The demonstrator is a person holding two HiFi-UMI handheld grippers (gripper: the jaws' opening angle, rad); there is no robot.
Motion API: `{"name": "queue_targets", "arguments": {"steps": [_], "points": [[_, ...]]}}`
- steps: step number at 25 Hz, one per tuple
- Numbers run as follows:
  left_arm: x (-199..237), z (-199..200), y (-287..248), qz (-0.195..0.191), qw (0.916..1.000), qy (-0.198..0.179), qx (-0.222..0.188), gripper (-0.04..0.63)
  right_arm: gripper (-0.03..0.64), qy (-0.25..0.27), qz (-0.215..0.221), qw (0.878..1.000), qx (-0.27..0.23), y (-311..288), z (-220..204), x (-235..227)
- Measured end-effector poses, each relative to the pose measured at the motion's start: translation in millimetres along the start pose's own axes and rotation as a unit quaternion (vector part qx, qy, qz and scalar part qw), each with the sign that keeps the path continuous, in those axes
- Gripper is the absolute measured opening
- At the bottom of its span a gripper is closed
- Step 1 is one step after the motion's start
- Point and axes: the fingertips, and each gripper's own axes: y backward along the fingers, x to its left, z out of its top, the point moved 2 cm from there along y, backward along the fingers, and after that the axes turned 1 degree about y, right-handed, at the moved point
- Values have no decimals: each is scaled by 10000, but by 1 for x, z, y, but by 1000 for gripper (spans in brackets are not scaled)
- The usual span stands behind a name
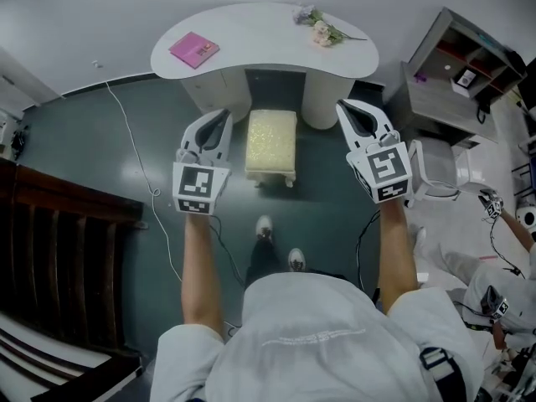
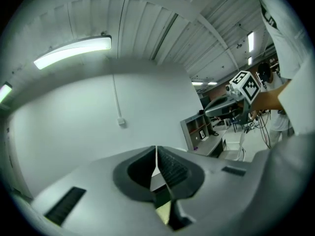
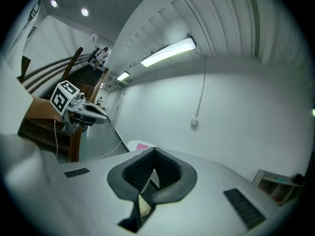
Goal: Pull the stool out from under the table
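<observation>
The stool (image 1: 270,143) has a pale yellow cushion and white legs. It stands on the dark floor with its far end at the knee gap of the white table (image 1: 251,36). My left gripper (image 1: 224,115) hovers just left of the stool, shut and empty. My right gripper (image 1: 343,105) hangs to the stool's right, also shut with nothing in it. In the left gripper view the jaws (image 2: 156,151) meet and a sliver of yellow cushion (image 2: 164,211) shows beneath them. In the right gripper view the closed jaws (image 3: 154,154) point toward the table (image 3: 142,146).
A pink book (image 1: 194,49) and flowers (image 1: 322,28) lie on the table. A grey shelf unit (image 1: 452,74) stands at the right and dark wooden furniture (image 1: 59,258) at the left. A white cable (image 1: 134,157) runs over the floor. Another person (image 1: 494,283) crouches at the right edge.
</observation>
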Motion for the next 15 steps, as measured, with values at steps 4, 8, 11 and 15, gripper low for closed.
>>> {"name": "queue_targets", "arguments": {"steps": [4, 8, 11, 15], "points": [[-16, 21, 12, 41, 9999, -105, -82, 24, 15, 24, 48, 9999, -116, 22, 11, 0], [-32, 37, 19, 1, 9995, -292, -139, 23, 15, 24, 161, 9996, -240, 34, 21, 2], [-37, 41, 18, -24, 9992, -363, -134, 23, 15, 53, 248, 9994, -252, 33, 23, 4], [-40, 43, 19, -22, 9993, -351, -124, 25, 15, 65, 305, 9992, -257, 32, 23, 6]]}}
